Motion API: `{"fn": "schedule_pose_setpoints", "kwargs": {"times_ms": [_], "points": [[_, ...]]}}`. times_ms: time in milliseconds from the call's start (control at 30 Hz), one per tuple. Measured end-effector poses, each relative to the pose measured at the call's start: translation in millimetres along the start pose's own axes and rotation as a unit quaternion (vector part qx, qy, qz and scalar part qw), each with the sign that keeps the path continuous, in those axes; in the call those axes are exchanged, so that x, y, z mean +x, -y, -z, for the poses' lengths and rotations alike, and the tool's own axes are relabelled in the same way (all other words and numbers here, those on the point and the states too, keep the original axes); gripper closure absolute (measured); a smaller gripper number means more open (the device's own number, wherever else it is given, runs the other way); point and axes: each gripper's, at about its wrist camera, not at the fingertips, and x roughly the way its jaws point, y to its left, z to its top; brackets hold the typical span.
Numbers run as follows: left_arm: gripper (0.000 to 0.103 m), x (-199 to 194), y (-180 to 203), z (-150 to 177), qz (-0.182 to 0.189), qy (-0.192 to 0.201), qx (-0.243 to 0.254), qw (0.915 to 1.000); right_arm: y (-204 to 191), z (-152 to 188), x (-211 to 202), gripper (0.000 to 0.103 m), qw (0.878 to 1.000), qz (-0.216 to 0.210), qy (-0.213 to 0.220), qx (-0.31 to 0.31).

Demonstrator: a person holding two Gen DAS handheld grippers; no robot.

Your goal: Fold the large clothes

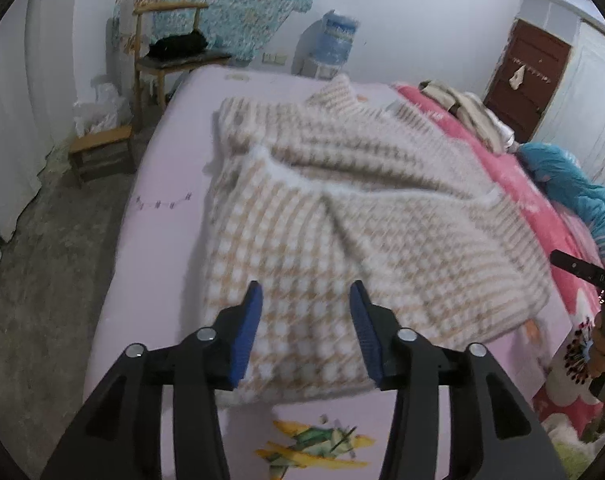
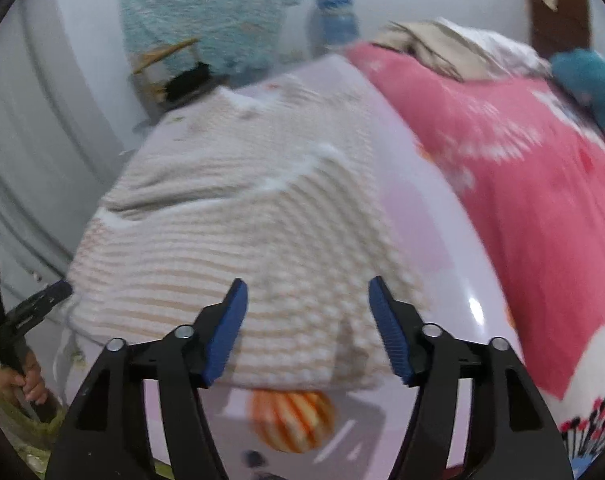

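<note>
The beige-and-white knit sweater (image 1: 342,208) lies part-folded on the lilac sheet (image 1: 158,184), its near hem hiding part of a striped ball print (image 2: 290,420). Left gripper (image 1: 306,292) and right gripper (image 2: 306,288) hover spread above it, pinching nothing. The right view is blurred.

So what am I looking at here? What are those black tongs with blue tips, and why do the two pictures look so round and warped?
Those are hand-held grippers, one in each of a person's hands; no robot arm is involved. Each carries a wide-angle camera looking along its fingers, hence the round warp. One picture comes from the left gripper, the other from the right gripper. Both stand open, holding nothing. Ahead lies a beige-and-white checked garment, partly folded, on a pale pink sheet beside a red blanket. The hand gripping the left tool shows at the right camera's edge.
</note>
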Motion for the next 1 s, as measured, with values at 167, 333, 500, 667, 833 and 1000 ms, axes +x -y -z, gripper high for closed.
{"fn": "schedule_pose_setpoints", "kwargs": {"times_ms": [167,333,500,667,833,1000], "points": [[0.047,10.8,22.8,-23.2,0.016,0.007,0.024,0.9996,-46.6,-15.8,22.0,0.036,0.998,-0.029,0.003,-0.058],[0.047,34.3,45.9,-43.0,0.007,0.004,0.054,0.9985,-67.1,-30.4,52.2,0.032,0.996,-0.027,-0.007,-0.08],[0.047,64.3,53.2,-55.2,-0.01,-0.019,0.059,0.998,-61.9,-41.7,82.4,0.032,0.998,-0.02,-0.029,-0.059],[0.046,97.8,45.2,-53.0,-0.038,-0.076,0.039,0.9956,-46.0,-36.9,113.7,0.032,0.997,0.001,-0.069,-0.039],[0.044,102.5,42.2,-52.2,-0.037,-0.075,0.033,0.996,-43.6,-34.4,118.6,0.032,0.997,-0.004,-0.067,-0.032],[0.043,102.1,43.3,-53.6,-0.038,-0.078,0.034,0.9957,-46.6,-36.7,117.2,0.031,0.997,0.001,-0.07,-0.036]]}}
